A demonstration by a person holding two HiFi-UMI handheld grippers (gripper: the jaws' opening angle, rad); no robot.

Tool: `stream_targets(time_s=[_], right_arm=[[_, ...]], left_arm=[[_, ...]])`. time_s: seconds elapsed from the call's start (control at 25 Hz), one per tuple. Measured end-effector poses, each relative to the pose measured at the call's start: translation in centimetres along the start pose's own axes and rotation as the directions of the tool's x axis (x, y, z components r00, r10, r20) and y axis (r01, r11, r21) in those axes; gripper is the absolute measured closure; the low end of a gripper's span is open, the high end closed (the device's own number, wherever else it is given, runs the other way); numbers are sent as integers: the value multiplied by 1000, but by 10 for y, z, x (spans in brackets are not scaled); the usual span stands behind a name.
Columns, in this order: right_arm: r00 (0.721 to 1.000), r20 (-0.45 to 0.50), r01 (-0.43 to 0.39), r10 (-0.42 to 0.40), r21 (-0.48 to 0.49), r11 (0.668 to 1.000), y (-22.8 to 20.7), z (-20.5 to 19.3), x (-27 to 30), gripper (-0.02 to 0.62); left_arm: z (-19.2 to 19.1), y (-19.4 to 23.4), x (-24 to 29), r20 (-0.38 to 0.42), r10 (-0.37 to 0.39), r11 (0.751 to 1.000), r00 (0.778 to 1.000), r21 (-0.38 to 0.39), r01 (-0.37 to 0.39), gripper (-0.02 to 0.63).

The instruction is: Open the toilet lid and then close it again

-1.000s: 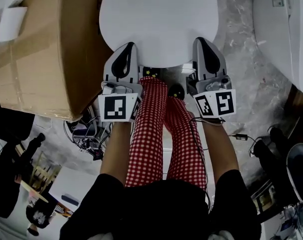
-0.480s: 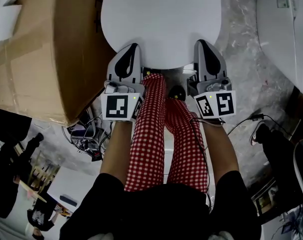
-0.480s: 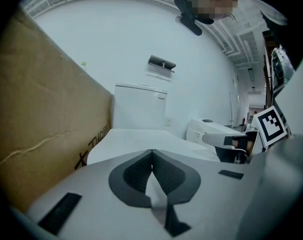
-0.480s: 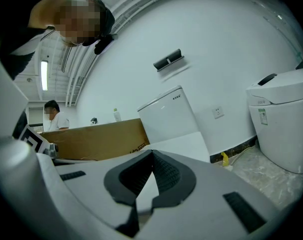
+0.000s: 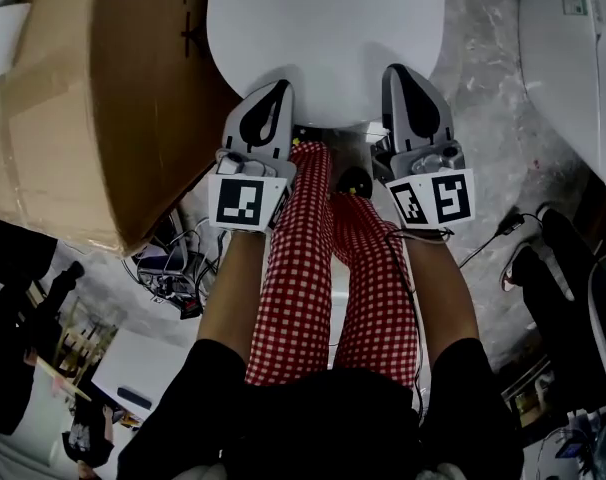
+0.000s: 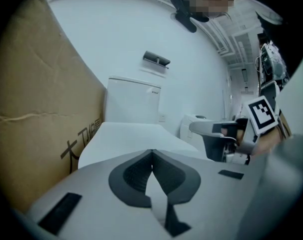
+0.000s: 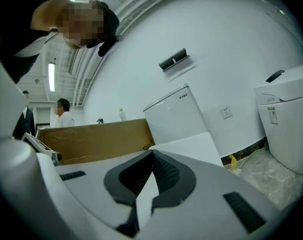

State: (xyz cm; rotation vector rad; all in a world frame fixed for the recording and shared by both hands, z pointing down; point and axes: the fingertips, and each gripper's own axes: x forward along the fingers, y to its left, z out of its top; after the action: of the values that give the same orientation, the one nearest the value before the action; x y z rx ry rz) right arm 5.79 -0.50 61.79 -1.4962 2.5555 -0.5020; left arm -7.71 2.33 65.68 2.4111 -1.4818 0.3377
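While both pairs of jaws are pressed together on nothing, the left gripper [image 5: 279, 88] and right gripper [image 5: 396, 72] hang over the near edge of the white toilet lid [image 5: 323, 28], which lies shut. A cardboard box [image 5: 103, 98] stands just left of the left gripper.

From the head camera we looked steeply down, close over the toilet lid [image 5: 323, 28], with the cardboard box [image 5: 93, 108] at its left. Each gripper camera sat just behind its own jaws, facing nearly level along the lid toward the cistern [image 6: 133, 100] and the wall [image 6: 116, 39]. All three views shared lid and box; the left gripper view also caught the right gripper [image 6: 201, 130].
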Motion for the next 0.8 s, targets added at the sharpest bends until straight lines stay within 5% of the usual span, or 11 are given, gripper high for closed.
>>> stream_targets(time_s=[0.8], right_arm=[[997,-78,-4,2,-30,1000,4,14,7,577]], left_arm=[[34,2,-1,13,11,1000,1000,27,-12,598]])
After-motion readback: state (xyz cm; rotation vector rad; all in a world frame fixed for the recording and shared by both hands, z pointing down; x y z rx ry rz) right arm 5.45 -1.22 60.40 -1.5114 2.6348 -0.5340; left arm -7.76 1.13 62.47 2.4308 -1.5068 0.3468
